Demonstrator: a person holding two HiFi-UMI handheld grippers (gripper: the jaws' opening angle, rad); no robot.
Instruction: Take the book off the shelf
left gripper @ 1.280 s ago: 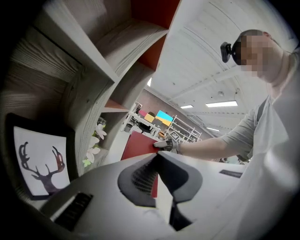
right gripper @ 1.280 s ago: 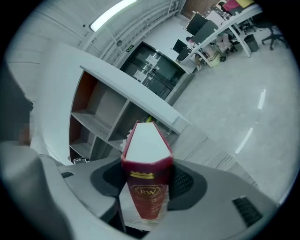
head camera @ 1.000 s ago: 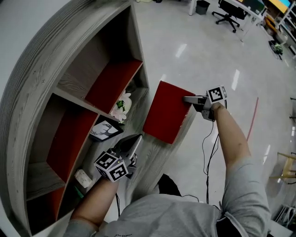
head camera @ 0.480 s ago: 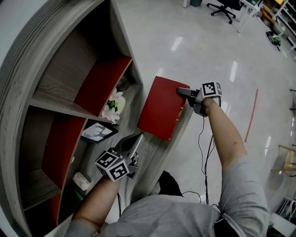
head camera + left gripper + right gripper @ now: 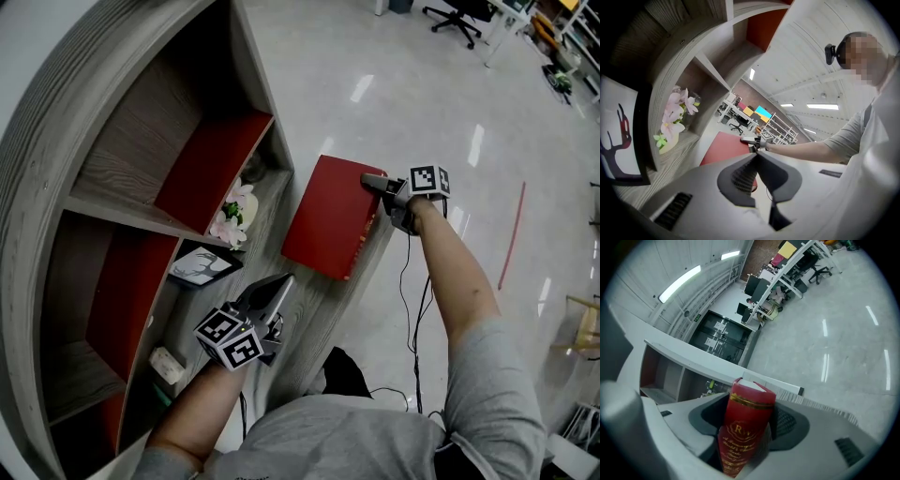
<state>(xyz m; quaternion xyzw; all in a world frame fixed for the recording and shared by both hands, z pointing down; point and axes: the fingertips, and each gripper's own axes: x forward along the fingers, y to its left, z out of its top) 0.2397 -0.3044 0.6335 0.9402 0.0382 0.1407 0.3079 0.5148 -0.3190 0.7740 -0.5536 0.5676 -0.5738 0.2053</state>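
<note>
The red book (image 5: 328,220) lies flat on the grey wooden ledge (image 5: 305,305) in front of the curved shelf (image 5: 56,141), outside its compartments. My right gripper (image 5: 373,180) is at the book's far corner. In the right gripper view the book's gold-lettered spine (image 5: 740,432) stands between the jaws of the right gripper (image 5: 746,414); the pads still touch it while the jaws are opening. My left gripper (image 5: 277,286) hovers over the ledge nearer me, shut and empty. In the left gripper view the book (image 5: 723,146) lies beyond the left gripper (image 5: 756,157).
A vase of pink flowers (image 5: 228,217) and a framed black-and-white picture (image 5: 199,265) stand in the shelf's lower compartments, and a small white object (image 5: 169,364) lies further down. Red back panels line the compartments. Glossy floor lies to the right, with an office chair (image 5: 459,14) far off.
The book has come down from tilted to flat on the ledge, with the right gripper still at its far corner. The left gripper has barely moved.
</note>
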